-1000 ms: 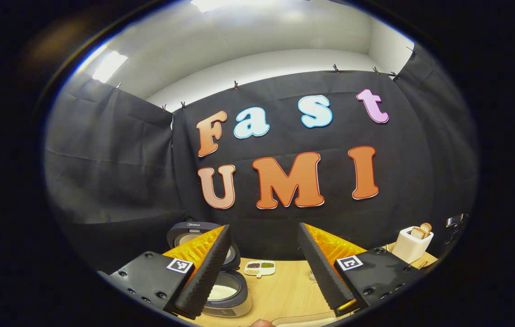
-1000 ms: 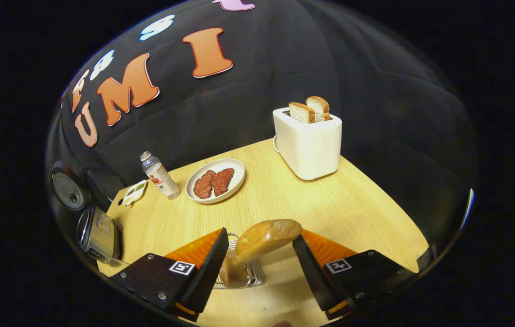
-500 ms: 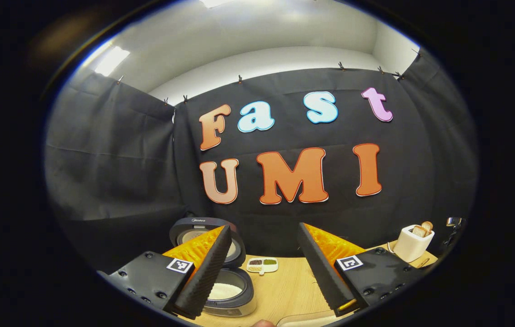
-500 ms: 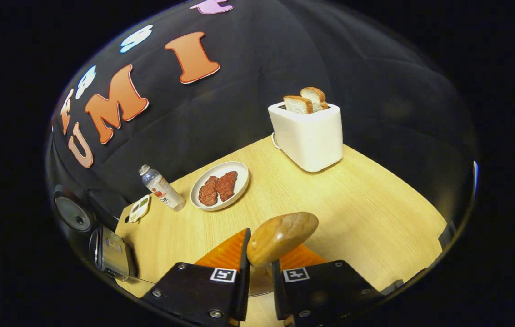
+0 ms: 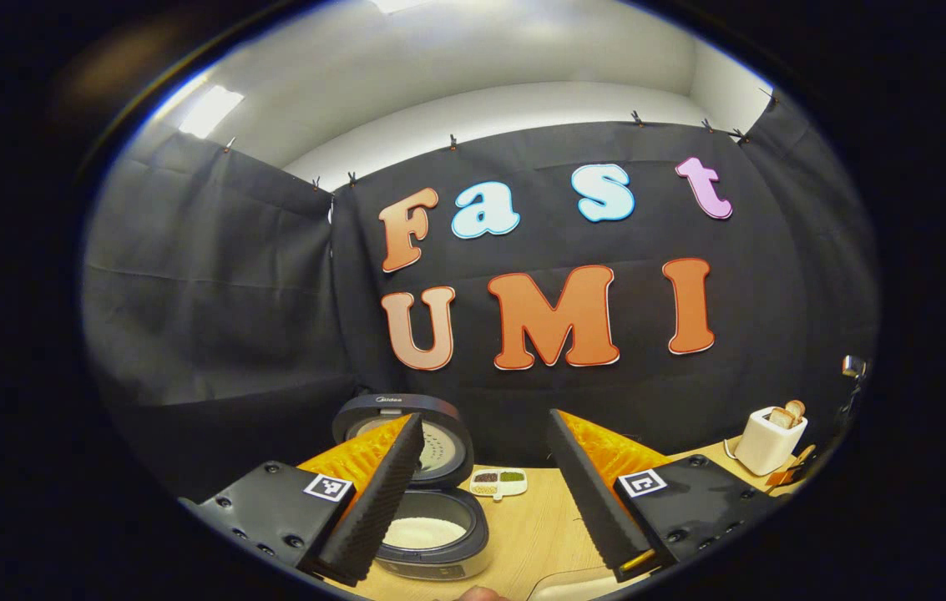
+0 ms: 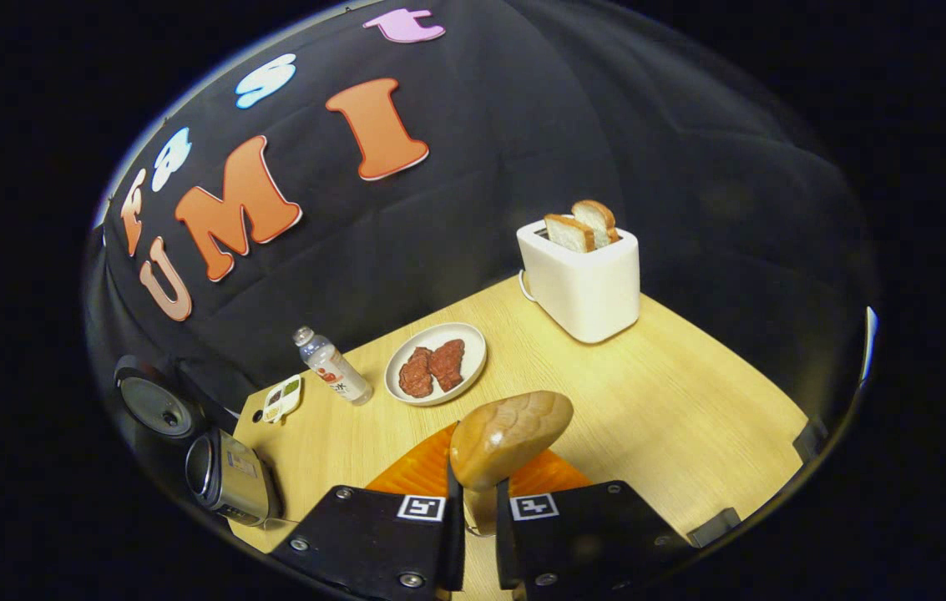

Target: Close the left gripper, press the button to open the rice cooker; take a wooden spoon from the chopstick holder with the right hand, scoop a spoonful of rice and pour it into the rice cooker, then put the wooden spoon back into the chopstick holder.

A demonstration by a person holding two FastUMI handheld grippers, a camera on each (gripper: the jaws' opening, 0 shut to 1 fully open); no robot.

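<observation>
In the right gripper view, low in the centre of the frame, the right gripper (image 6: 473, 509) has its two fingers drawn narrow onto the neck of a light-brown wooden spoon (image 6: 510, 436). The rounded bowl of the spoon stands up just above the fingertips. A grip this close under the bowl probably keeps the spoon from swinging when it is carried and tipped. The chopstick holder cannot be made out beneath the gripper.

At the lower left of that view lies the silver-and-black rice cooker (image 6: 226, 476), its round lid up, on the pale wooden table (image 6: 673, 392). A small clear bottle (image 6: 331, 366), a white plate of two reddish meat pieces (image 6: 437, 363) and a white toaster with two bread slices (image 6: 581, 280) stand farther back, towards the upper right.

In the left gripper view the left gripper (image 5: 481, 492) hangs with its fingers wide and nothing between them, held back from the cooker (image 5: 431, 534). The cooker sits at the bottom centre, open, with white rice in the pot, likely to leave the spoon a free path. The scooping appears to come next.
</observation>
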